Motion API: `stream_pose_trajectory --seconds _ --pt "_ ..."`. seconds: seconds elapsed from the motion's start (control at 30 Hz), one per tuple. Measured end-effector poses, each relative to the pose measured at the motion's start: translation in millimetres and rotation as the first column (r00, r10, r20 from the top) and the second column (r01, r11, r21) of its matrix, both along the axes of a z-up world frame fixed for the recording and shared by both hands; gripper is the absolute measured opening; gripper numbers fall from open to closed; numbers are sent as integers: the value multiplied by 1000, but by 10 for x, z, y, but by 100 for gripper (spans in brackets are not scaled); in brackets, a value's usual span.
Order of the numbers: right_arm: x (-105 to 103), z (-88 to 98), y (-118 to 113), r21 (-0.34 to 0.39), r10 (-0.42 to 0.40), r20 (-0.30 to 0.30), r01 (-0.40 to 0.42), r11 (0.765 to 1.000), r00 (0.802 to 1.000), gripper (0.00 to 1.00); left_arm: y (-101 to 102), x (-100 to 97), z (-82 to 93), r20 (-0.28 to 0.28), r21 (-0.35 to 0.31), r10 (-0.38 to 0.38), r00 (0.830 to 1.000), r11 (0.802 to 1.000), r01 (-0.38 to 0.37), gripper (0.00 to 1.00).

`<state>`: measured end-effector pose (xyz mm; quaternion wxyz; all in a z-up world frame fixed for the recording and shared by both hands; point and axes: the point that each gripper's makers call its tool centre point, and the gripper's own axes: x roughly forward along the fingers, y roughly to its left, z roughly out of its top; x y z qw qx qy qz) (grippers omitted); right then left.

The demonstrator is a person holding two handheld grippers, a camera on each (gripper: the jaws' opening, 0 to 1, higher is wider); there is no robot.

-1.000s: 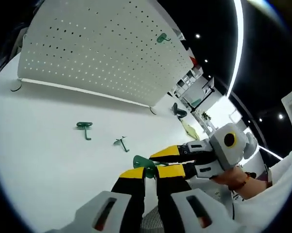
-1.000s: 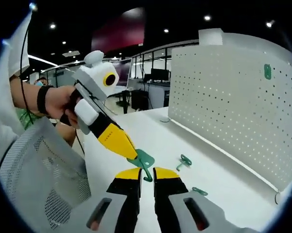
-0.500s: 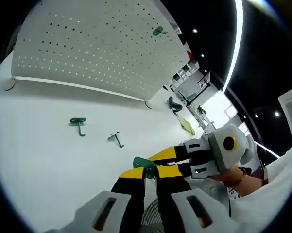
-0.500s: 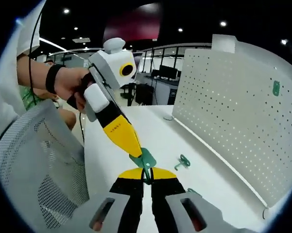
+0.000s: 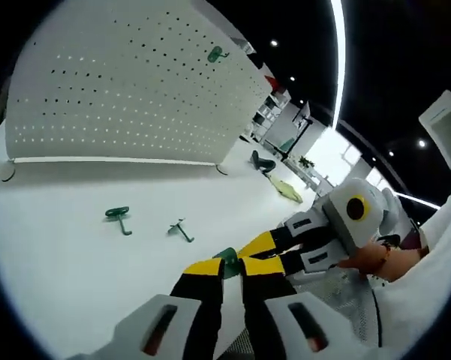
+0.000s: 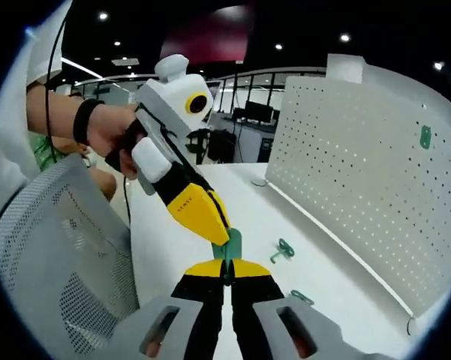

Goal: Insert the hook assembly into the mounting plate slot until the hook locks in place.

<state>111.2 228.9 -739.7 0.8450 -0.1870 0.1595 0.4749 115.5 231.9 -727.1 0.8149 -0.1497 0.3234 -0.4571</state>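
Observation:
A green hook (image 5: pixel 227 261) sits between the yellow tips of my left gripper (image 5: pixel 234 264), which is shut on it. From the right, my right gripper (image 5: pixel 261 246) meets the same hook. In the right gripper view the hook (image 6: pixel 232 242) stands upright above the table. My right gripper (image 6: pixel 227 268) is shut on its lower part, and the left gripper (image 6: pixel 212 223) pinches its top from the left. The white perforated mounting plate (image 5: pixel 127 90) stands at the back of the table, with one green hook (image 5: pixel 215 54) hanging on it. The plate (image 6: pixel 360 172) and that hook (image 6: pixel 425 136) show at the right.
Two loose green hooks (image 5: pixel 118 216) (image 5: pixel 180 229) lie on the white table (image 5: pixel 52 255) in front of the plate. A grey mesh chair (image 6: pixel 52 255) stands at the left, beside a person's hand (image 6: pixel 109 135) holding the left gripper.
The right jaws have shut on the hook's lower part. The left gripper has tilted down over the hook, which now stands upright. Both views have shifted with the hands.

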Motion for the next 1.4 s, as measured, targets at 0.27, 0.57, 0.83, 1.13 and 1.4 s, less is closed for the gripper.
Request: stream_pose_trajectory --seconds 0.27,0.57,0.83,1.13,1.4 --pt "76 55 -51 29 -61 -6 61 998 998 1 -14 16 52 79 2 1 997 1000 -1 22" --pt "215 154 -169 95 -164 -50 168 981 985 1 -19 -56 105 160 21 -11 987 1000 8 29" --pt "377 288 -284 121 -256 -39 259 958 966 1 58 -48 161 222 17 37 974 999 -42 30" --pt "639 510 -407 173 -369 -36 370 913 929 1 90 -42 300 308 -9 67 949 998 -68 39" --pt "822 680 -486 201 -438 -35 436 877 898 1 81 -55 356 345 -21 63 936 998 -60 42"
